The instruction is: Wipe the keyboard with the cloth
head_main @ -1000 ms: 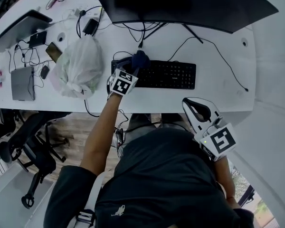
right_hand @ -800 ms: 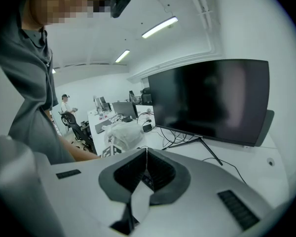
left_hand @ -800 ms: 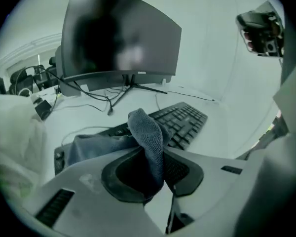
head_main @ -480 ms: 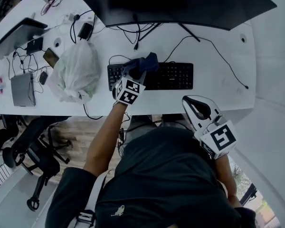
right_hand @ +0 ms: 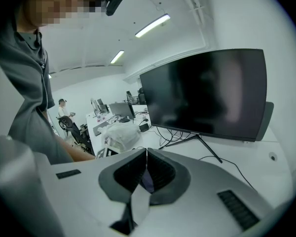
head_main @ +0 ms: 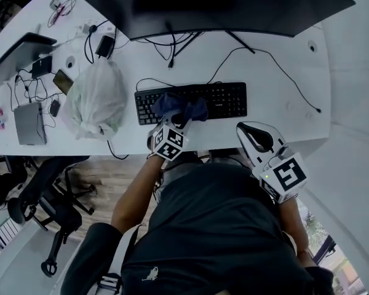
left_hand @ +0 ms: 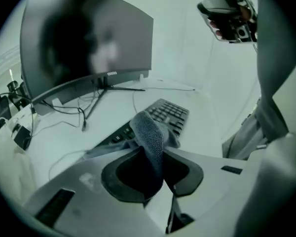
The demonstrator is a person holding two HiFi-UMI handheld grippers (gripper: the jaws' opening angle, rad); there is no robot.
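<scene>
The right claw (head_main: 253, 134) hovers at the near edge of the counter (head_main: 283, 97), clear of the keyboard (head_main: 224, 100); its jaws are clenched tip to tip with nothing gripped. The left claw (left_hand: 155, 154) is clenched on the cloth (head_main: 178, 106), which is pinched between its pads in the left gripper view; the claw points down and away from the person over the front edge of the keyboard. The cloth is dark blue, of a fine woven texture, and bunched into a loose fold; it rests on the left-of-centre keys and overhangs the near edge there. The keyboard is black, full-width, and lies parallel to the counter edge; its cable runs back towards the monitor (head_main: 215, 5). To the left of the keyboard, just beside it, stands a translucent plastic bag (head_main: 97, 100), gathered at the top; its contents show as pale shapes that cannot be identified. Beyond the bag lie a phone (head_main: 64, 80) and tangled cables (head_main: 95, 39); the wide dark monitor stands at the far side on a splayed stand.
</scene>
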